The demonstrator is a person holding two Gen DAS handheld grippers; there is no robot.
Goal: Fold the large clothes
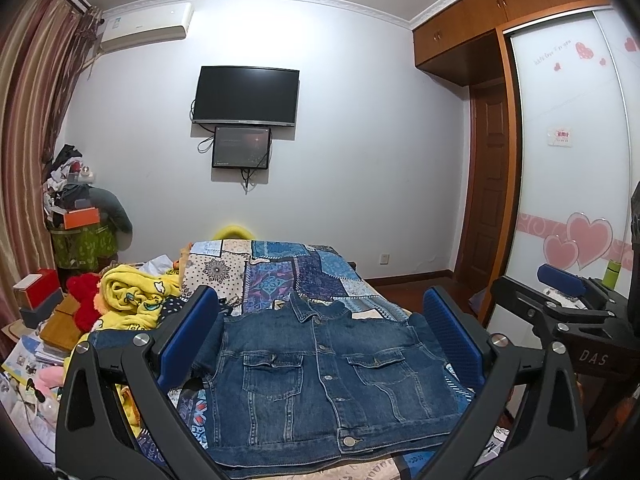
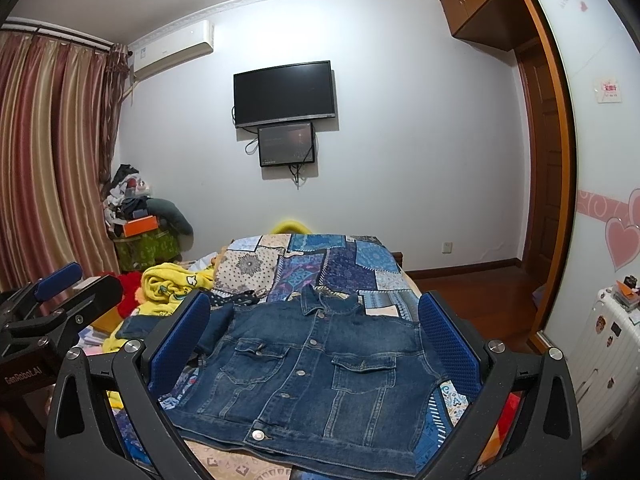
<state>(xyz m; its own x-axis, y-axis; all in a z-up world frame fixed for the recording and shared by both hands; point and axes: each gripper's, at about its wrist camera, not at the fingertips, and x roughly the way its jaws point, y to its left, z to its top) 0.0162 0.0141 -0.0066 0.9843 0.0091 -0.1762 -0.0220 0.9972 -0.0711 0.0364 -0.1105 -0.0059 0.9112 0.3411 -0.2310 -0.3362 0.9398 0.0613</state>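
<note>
Your denim jacket [image 1: 320, 380] lies buttoned, front up, on the patchwork bedspread [image 1: 304, 268], collar away from you, one sleeve [image 1: 120, 338] stretched out left so it can be folded in. Both the left tool [image 1: 320, 344] and right tool [image 2: 316, 344] hover spread wide, gripping nothing.

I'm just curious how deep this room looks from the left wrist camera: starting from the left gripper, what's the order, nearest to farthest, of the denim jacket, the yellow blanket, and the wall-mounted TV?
1. Denim jacket: spread flat on the bed, straight ahead of the open left gripper.
2. Yellow blanket: bunched up to the left, farther along the bed.
3. Wall-mounted TV: on the far wall, beyond the bed's end.
</note>
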